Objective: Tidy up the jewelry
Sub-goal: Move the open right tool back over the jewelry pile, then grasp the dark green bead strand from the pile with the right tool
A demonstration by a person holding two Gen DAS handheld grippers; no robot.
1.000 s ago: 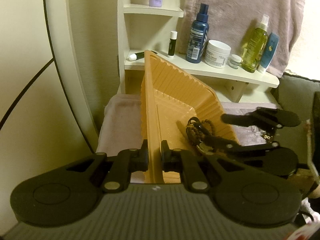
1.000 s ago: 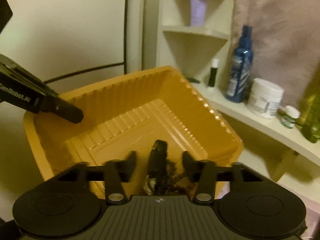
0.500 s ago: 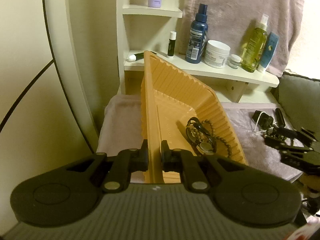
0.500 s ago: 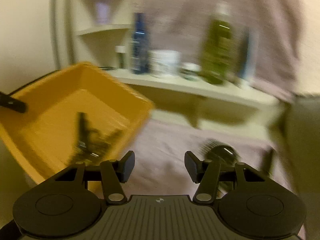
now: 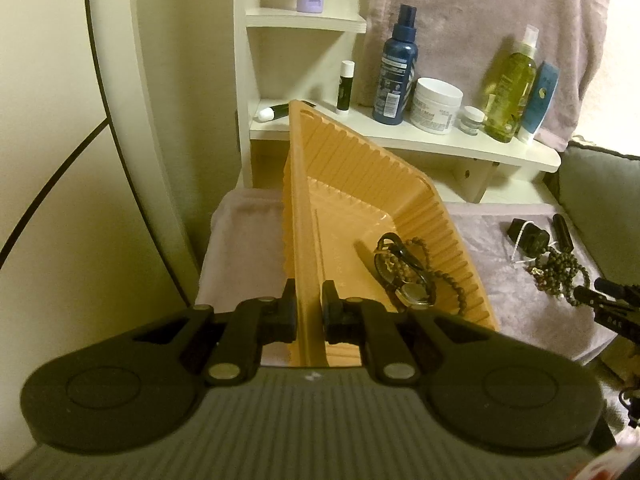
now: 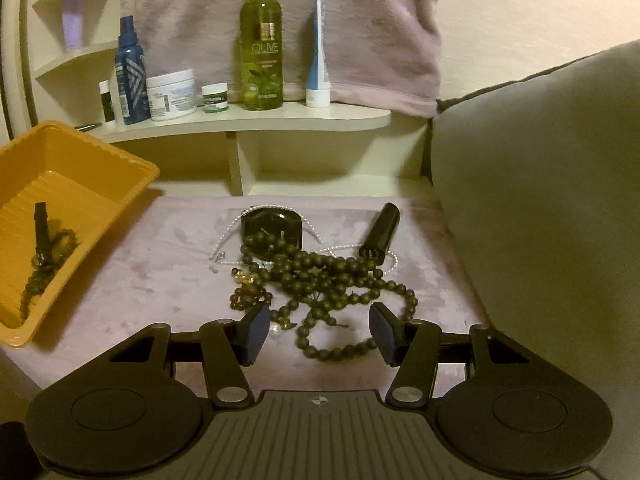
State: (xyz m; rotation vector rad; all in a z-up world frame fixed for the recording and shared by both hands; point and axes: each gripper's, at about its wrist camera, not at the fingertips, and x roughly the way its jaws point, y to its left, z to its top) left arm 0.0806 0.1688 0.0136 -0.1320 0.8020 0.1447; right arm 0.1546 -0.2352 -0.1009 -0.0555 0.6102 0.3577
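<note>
A sorting job part done: the left gripper pinches the near wall of the orange tray, holding it tilted up off the mauve cloth, while a watch and a string of beads already lie in the tray's low corner. The watch strap runs from the gripper's side up toward the tray's middle, its face at the near end. Left to move, by the look of it, is the larger heap on the cloth to the tray's right: a tangled long bead strand, a black watch, a thin pearl chain and a black tube. The tube lies on a slant, its long axis running away from the camera and slightly right. The right gripper hovers with its jaws spread wide, the near loops of the strand between the fingertips; nothing is gripped yet, so most of the pile appears still to go.
</note>
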